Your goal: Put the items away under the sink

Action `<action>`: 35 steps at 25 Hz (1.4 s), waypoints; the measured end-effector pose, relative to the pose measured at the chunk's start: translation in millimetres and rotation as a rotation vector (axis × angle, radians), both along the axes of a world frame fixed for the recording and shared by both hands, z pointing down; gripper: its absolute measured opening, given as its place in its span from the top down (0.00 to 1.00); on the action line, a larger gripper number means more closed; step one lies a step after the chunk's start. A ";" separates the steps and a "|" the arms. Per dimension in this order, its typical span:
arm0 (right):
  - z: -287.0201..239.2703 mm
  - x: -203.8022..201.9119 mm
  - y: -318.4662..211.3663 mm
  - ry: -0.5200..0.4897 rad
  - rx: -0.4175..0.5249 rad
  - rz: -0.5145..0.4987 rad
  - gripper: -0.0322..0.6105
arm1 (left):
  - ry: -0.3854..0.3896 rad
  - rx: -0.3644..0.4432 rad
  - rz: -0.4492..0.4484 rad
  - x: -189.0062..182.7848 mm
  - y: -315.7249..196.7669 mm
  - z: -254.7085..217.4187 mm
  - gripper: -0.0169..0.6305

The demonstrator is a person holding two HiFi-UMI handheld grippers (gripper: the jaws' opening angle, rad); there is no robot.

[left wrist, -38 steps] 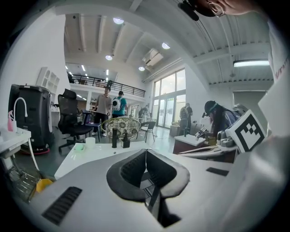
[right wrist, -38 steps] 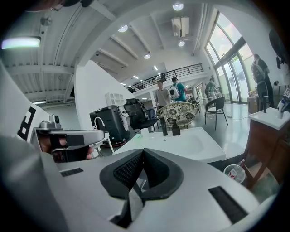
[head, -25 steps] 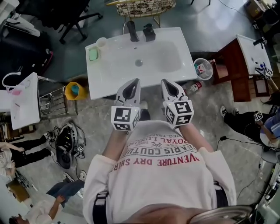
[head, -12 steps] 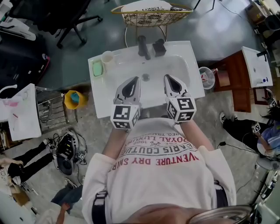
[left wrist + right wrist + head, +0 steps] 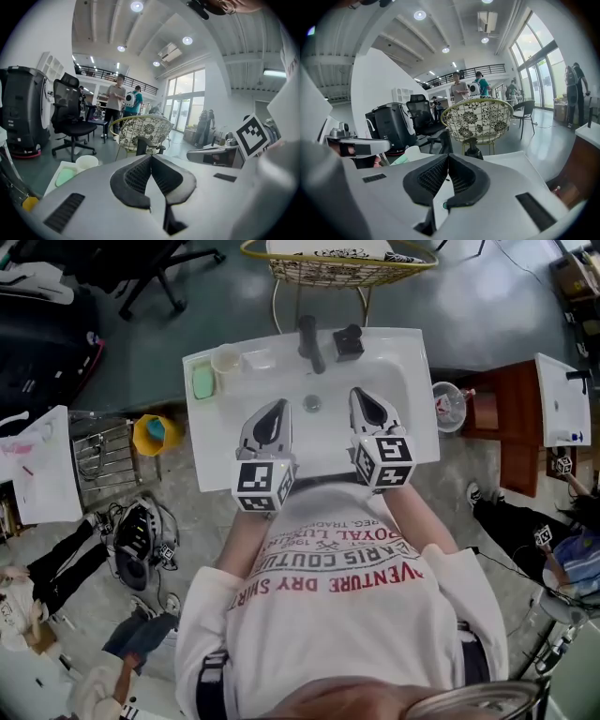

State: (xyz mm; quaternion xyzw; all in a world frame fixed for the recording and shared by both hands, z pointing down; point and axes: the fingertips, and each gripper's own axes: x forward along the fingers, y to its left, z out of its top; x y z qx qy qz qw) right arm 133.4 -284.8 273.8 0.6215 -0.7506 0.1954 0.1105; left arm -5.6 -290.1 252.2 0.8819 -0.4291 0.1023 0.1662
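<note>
Hovering above the sink's (image 5: pixel 417 381) front edge, the left gripper (image 5: pixel 277 407) and right gripper (image 5: pixel 361 396) are both clenched empty; cup (image 5: pixel 225 359) and green soap (image 5: pixel 202 382) sit at its back-left corner.

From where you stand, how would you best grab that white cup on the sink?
I'd take the white cup across its round wall below the rim, left claw coming from the basin side: it stands upright, and green soap lies on its other side.
</note>
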 end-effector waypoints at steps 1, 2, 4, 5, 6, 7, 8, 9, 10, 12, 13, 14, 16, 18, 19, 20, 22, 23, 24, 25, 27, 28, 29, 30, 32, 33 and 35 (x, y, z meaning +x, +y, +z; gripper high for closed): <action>4.4 2.9 -6.0 0.000 -0.008 -0.005 0.91 | -0.001 -0.010 -0.014 1.3 -4.4 3.7 0.94; 9.4 5.7 -12.5 0.001 -0.014 -0.010 0.91 | -0.003 -0.019 -0.026 2.8 -9.0 7.7 0.94; 22.1 10.5 -24.2 0.000 -0.031 -0.023 0.91 | -0.008 -0.038 -0.047 6.0 -16.5 16.9 0.94; 29.8 12.5 -29.1 -0.002 -0.043 -0.030 0.91 | -0.011 -0.050 -0.056 7.7 -19.0 22.4 0.94; 37.9 14.2 -34.4 -0.004 -0.052 -0.037 0.91 | -0.012 -0.060 -0.066 9.3 -21.5 28.3 0.94; 46.2 15.3 -41.0 -0.004 -0.057 -0.044 0.82 | -0.013 -0.068 -0.074 10.8 -24.9 34.4 0.94; 54.8 16.2 -48.8 0.002 -0.058 -0.051 0.61 | -0.014 -0.073 -0.083 12.2 -29.1 40.7 0.94; 63.0 17.8 -56.8 0.013 -0.057 -0.051 0.52 | -0.017 -0.077 -0.091 13.4 -33.6 46.9 0.94; 70.3 20.6 -64.3 0.024 -0.054 -0.043 0.50 | -0.022 -0.079 -0.101 14.2 -37.8 52.8 0.94; 80.9 28.8 -77.0 0.034 -0.038 -0.009 0.46 | -0.034 -0.088 -0.124 14.9 -43.3 64.1 0.94; 85.7 32.7 -82.3 0.037 -0.031 0.007 0.44 | -0.038 -0.096 -0.136 15.0 -44.8 69.4 0.94; 91.1 35.7 -87.5 0.042 -0.030 0.016 0.42 | -0.040 -0.105 -0.145 15.1 -46.0 74.5 0.94; 103.8 39.3 -99.2 0.052 -0.039 0.022 0.40 | -0.039 -0.122 -0.157 16.0 -49.9 84.6 0.94; 117.9 42.1 -112.9 0.054 -0.050 0.029 0.37 | -0.039 -0.135 -0.166 17.3 -56.7 95.1 0.94; 124.7 43.3 -119.5 0.054 -0.055 0.032 0.36 | -0.042 -0.140 -0.171 17.8 -60.7 100.0 0.94; 130.9 44.0 -125.2 0.054 -0.060 0.033 0.36 | -0.047 -0.145 -0.178 18.2 -64.3 104.5 0.94; 141.5 44.1 -133.1 0.057 -0.071 0.032 0.35 | -0.056 -0.155 -0.189 19.1 -68.9 111.8 0.94; 146.7 44.5 -135.6 0.061 -0.075 0.033 0.34 | -0.058 -0.160 -0.192 19.6 -69.9 115.3 0.94; 151.9 45.3 -137.9 0.064 -0.077 0.035 0.34 | -0.059 -0.165 -0.194 20.4 -70.4 119.0 0.94; 156.5 46.0 -140.3 0.068 -0.077 0.037 0.34 | -0.059 -0.169 -0.195 21.2 -70.7 122.6 0.94; 163.8 46.6 -145.4 0.077 -0.079 0.041 0.34 | -0.058 -0.178 -0.192 22.9 -71.2 128.4 0.94; 166.7 46.7 -148.2 0.084 -0.082 0.042 0.34 | -0.057 -0.183 -0.190 23.3 -71.9 130.2 0.94; 169.4 46.7 -151.0 0.092 -0.087 0.044 0.34 | -0.055 -0.186 -0.188 23.2 -72.9 131.3 0.94; 172.2 46.9 -153.4 0.102 -0.094 0.046 0.34 | -0.054 -0.189 -0.187 22.9 -74.2 132.3 0.94; 176.4 48.0 -157.5 0.117 -0.101 0.046 0.35 | -0.056 -0.193 -0.183 22.9 -76.7 134.6 0.94; 176.7 48.4 -160.0 0.120 -0.095 0.046 0.34 | -0.058 -0.194 -0.181 23.3 -77.7 135.8 0.94; 177.1 48.8 -163.8 0.128 -0.084 0.047 0.35 | -0.062 -0.198 -0.180 23.5 -78.8 138.2 0.94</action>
